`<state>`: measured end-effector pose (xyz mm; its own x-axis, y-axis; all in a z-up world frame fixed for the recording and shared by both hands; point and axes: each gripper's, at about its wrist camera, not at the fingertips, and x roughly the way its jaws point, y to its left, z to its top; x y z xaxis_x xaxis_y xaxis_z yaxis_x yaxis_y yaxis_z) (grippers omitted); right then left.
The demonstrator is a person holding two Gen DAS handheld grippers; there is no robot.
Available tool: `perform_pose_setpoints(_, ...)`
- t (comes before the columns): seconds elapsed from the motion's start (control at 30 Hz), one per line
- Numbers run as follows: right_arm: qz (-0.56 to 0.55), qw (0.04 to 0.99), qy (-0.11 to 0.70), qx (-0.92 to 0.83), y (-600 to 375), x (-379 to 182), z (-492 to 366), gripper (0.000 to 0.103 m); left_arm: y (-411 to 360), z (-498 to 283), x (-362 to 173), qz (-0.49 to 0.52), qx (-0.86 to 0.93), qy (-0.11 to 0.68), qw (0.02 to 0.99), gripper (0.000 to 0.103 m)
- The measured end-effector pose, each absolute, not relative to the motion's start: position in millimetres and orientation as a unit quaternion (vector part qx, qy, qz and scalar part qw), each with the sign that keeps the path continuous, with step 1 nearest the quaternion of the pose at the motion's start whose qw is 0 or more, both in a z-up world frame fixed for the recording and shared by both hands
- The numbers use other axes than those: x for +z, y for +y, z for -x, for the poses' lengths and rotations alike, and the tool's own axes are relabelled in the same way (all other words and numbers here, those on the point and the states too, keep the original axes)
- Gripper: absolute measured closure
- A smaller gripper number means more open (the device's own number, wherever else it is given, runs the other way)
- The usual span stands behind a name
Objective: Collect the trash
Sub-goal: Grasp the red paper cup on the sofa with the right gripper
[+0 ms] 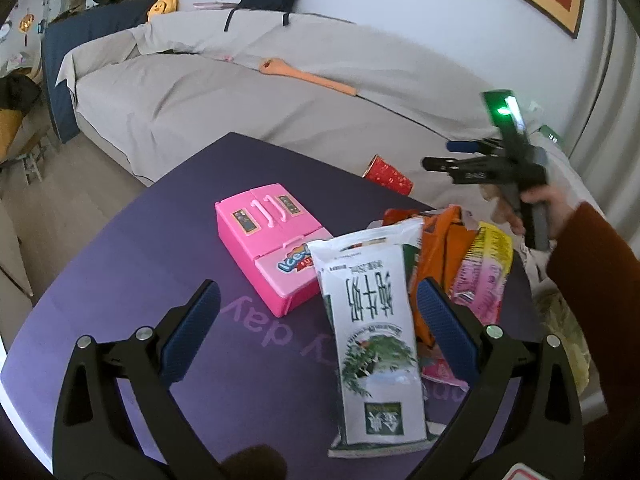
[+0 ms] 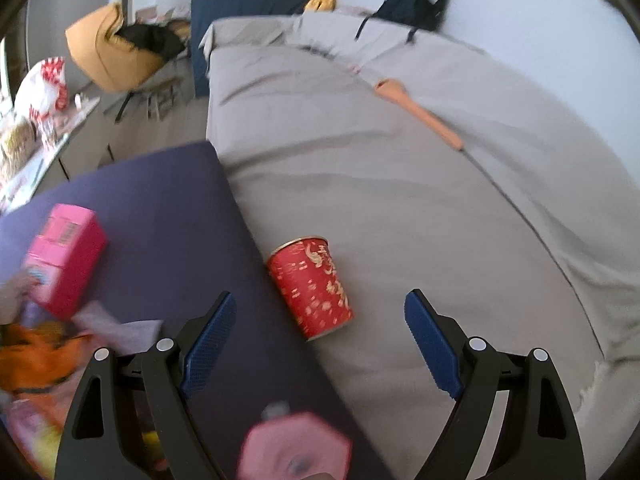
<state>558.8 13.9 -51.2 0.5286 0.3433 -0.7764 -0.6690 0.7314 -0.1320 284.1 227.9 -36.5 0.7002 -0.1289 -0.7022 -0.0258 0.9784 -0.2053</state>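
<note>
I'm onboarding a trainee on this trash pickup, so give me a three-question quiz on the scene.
1. True or false: the red paper cup stands upright on the purple table.
2. Which lies between the left gripper's fingers: A) pink toy fridge B) white milk bag C) orange wrapper?
3. Is the right gripper holding anything?

Key: 1 false, it lies tipped on the grey sofa cover; 2 B; 3 no, open.
</note>
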Motion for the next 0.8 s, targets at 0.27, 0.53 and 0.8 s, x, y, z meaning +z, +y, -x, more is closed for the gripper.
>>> perform_pose_setpoints(0.27,0.257,0.806,0.442,0.299,49,-99,-606,0.032,229,-305,-41,0.106,-0.034,0.394,0.913,0.013)
perform_pose_setpoints(0.53,0.252,0.758,0.516,0.309,57,-121,-625,0.033,231,-311,-53,0.121,-0.050,0.410,0.903,0.013)
perform_pose_setpoints(0.8,0.274,0.759,0.514,0.291,63,-127,-628,0.047,224,-310,-54,0.130,-0.067,0.415,0.898,0.013)
